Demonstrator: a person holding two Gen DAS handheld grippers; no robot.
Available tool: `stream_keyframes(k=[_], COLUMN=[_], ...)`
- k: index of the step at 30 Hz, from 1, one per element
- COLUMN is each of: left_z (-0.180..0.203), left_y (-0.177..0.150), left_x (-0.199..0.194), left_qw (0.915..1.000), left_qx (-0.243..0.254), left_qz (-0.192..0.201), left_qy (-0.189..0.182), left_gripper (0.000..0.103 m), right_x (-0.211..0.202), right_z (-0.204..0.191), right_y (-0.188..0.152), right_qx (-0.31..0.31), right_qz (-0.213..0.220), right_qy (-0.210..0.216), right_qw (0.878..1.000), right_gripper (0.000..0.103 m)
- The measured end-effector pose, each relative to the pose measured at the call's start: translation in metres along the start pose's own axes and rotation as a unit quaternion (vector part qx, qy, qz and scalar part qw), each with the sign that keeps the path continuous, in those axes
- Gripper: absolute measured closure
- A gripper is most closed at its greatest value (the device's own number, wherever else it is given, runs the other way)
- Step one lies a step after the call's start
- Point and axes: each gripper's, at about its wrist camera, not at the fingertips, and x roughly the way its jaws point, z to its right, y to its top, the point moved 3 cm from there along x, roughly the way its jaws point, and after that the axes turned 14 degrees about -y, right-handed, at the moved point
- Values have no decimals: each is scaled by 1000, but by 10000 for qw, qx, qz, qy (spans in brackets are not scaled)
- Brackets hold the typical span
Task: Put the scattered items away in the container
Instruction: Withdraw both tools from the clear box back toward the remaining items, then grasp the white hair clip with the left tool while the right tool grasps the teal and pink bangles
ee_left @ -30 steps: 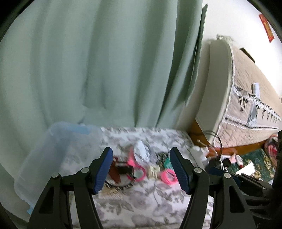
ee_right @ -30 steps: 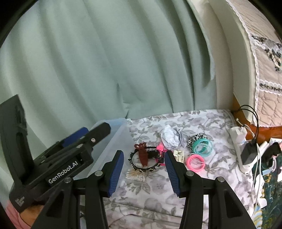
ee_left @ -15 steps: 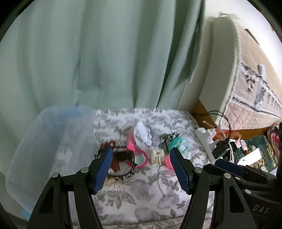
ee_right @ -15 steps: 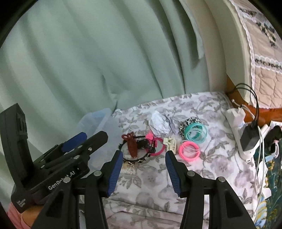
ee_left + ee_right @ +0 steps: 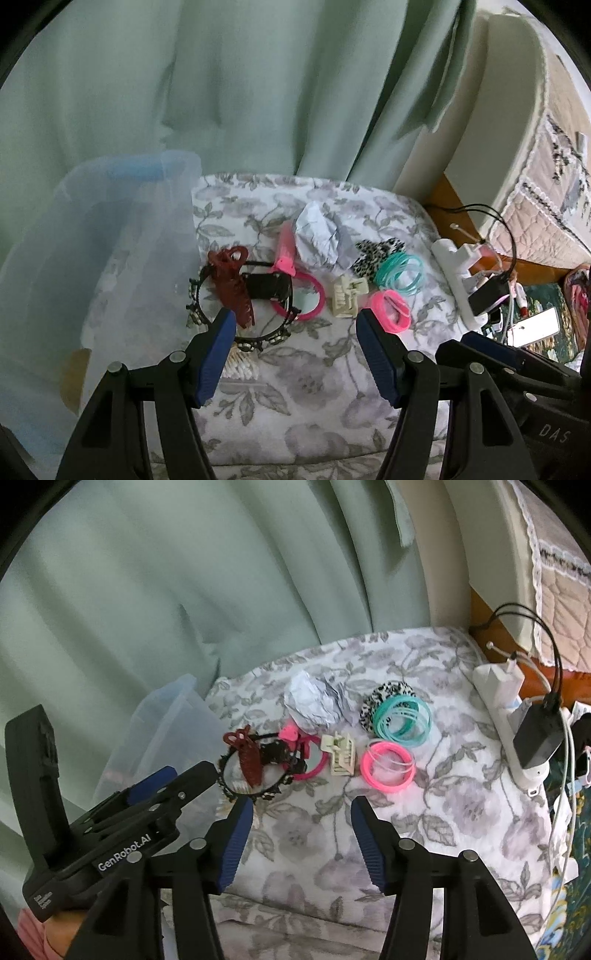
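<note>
Scattered hair items lie on the floral cloth (image 5: 295, 376): a dark red claw clip (image 5: 231, 284) on a black headband (image 5: 201, 314), a pink hand mirror (image 5: 306, 301), crumpled paper (image 5: 317, 240), a cream claw clip (image 5: 347, 295), pink bands (image 5: 391, 306), teal bands (image 5: 400, 273) and a leopard scrunchie (image 5: 373, 251). The translucent container (image 5: 110, 258) stands to their left. My left gripper (image 5: 295, 325) hovers open just short of the headband and mirror. My right gripper (image 5: 302, 812) is opening, empty, short of the cream clip (image 5: 341, 755) and pink bands (image 5: 388, 766).
A white power strip (image 5: 517, 731) with black chargers and cables lies along the cloth's right edge. A green curtain (image 5: 258, 92) hangs behind. An upright mattress (image 5: 498, 92) stands at the right. A phone (image 5: 532, 325) lies on the floor beyond the cloth.
Both grippers have sunk and tipped down toward the items, which now sit higher and larger in both views. The right jaws stand a little wider apart.
</note>
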Motion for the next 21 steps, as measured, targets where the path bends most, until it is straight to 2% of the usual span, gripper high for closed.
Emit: stream_keyframes(k=[10,21], left_z=[-8,-14], left_y=[1,-1], left_x=[35,88], left_qw=[9996,9973], left_qx=[-7,10], left_qz=[-280,-707], left_qy=[-46,-197], left_gripper=[34,34], right_x=[42,82], right_z=[13,45], right_y=[-2,5], right_qx=[159,475], right_qz=[-458,-758], right_qy=[-150,-570], right_qw=[9987,9944], right_gripper=[44,44])
